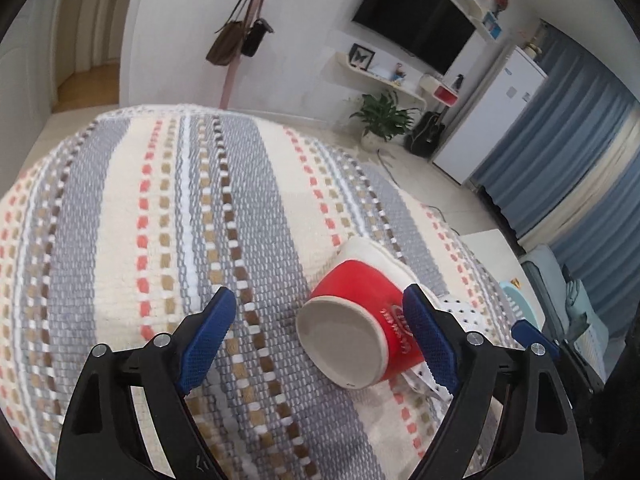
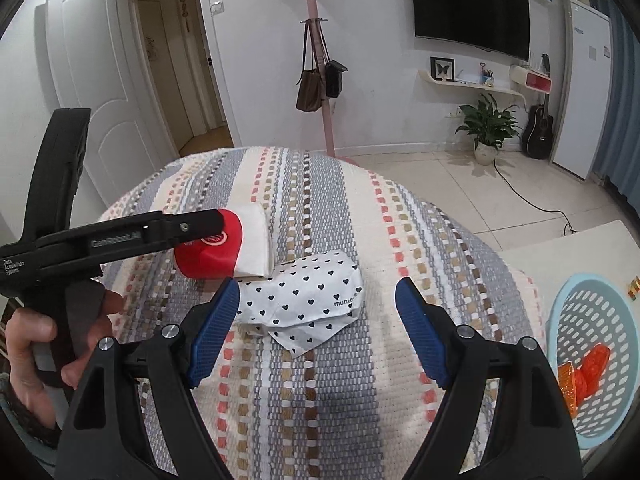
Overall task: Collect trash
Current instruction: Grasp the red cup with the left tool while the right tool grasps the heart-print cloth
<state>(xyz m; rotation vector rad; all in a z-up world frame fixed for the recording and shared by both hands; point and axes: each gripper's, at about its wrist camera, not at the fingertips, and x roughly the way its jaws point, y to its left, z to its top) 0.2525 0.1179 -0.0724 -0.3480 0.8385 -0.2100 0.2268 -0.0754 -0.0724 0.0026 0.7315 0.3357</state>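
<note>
A red and white paper cup [image 1: 360,304] lies on its side on the striped cloth, its base toward the left wrist camera. My left gripper [image 1: 320,340] is open around it, the right finger against the cup's side. The cup [image 2: 228,246] also shows in the right wrist view, partly behind the left gripper's body. A crumpled white wrapper with black hearts [image 2: 308,304] lies beside the cup. My right gripper [image 2: 316,332] is open just above and in front of the wrapper, not touching it.
A light blue basket [image 2: 560,320] with orange wrappers [image 2: 588,372] inside stands on a white table at the right. The striped cloth [image 1: 160,240] covers a rounded surface. A coat stand with bags, a plant, a guitar and a fridge stand on the floor beyond.
</note>
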